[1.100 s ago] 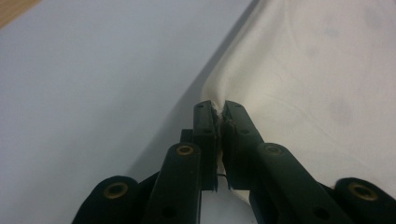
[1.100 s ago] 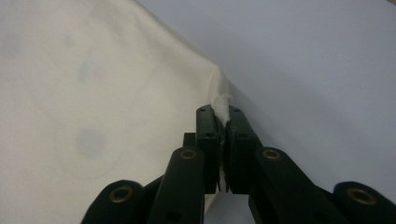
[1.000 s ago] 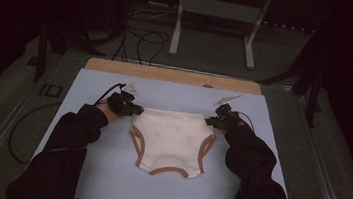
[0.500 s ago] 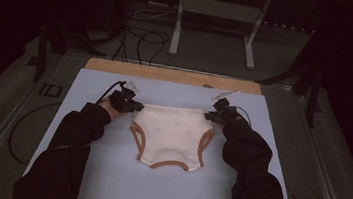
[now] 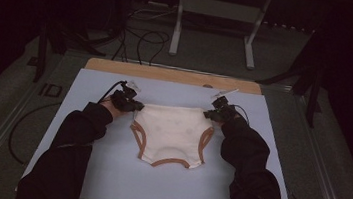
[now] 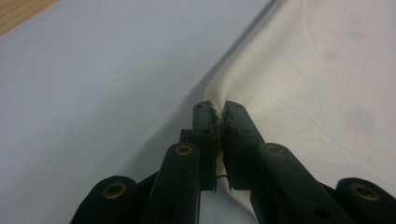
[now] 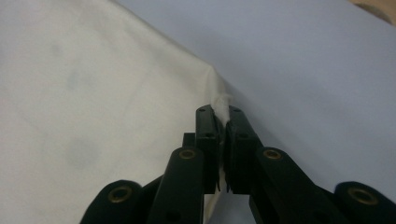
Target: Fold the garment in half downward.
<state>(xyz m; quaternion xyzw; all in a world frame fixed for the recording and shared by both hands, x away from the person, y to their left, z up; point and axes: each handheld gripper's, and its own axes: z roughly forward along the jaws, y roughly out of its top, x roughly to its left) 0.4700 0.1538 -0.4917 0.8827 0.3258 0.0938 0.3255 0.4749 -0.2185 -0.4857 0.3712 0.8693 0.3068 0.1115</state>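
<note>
A pair of underpants [image 5: 170, 134] lies flat on the mat [image 5: 106, 172] that covers most of the surface, roughly at its middle, waistband toward the far side and leg openings toward the person. The left gripper [image 5: 133, 105] sits at the garment's far left corner, clamped on the cloth there; the right gripper [image 5: 211, 114] grips the far right corner. Beyond the mat, a strip of board [image 5: 167, 73] runs along the far edge. A stand [image 5: 213, 23] rises from the floor behind it.
</note>
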